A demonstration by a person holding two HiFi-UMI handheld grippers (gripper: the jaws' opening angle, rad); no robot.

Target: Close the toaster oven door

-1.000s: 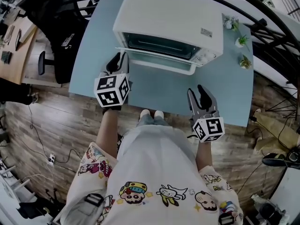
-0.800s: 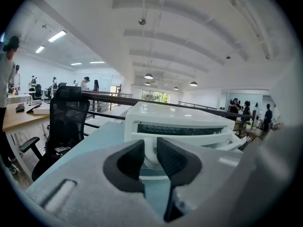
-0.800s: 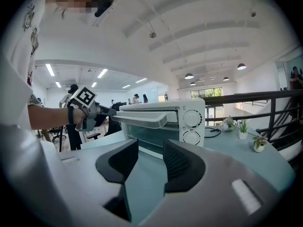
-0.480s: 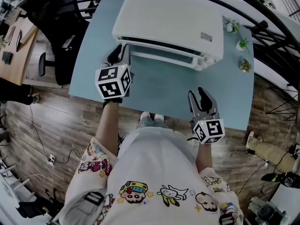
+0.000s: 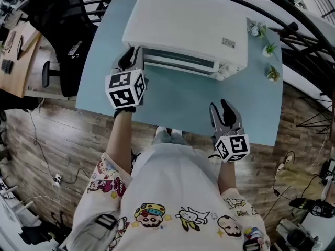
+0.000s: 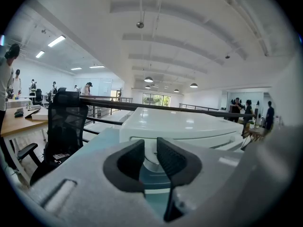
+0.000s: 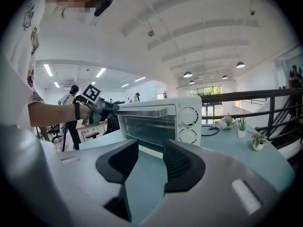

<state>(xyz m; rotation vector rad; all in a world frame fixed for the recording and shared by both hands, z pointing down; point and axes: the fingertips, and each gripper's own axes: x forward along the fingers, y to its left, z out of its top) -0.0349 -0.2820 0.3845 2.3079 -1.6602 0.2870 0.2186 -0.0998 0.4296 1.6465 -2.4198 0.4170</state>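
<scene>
The white toaster oven [image 5: 188, 27] stands at the back of the light-blue table [image 5: 178, 103]; in the right gripper view its glass door [image 7: 147, 129] stands upright against the front, beside two knobs [image 7: 188, 117]. My left gripper [image 5: 132, 60] rests against the door's upper left corner, by the end of its handle [image 6: 152, 161]. Its jaws show a narrow gap with nothing pressed between them. From the right gripper view the left gripper [image 7: 111, 106] touches the door's top edge. My right gripper [image 5: 222, 109] hovers open over the table's front part, well clear of the oven.
Three small potted plants [image 5: 270, 48] line the table's right edge. A black office chair [image 5: 57, 14] stands left of the table and a dark railing [image 5: 293, 25] runs behind it. Bare tabletop lies between the oven and the front edge.
The oven door has swung up from lying open to standing shut against the front. My left gripper rose and moved forward with it. The right gripper stayed where it was.
</scene>
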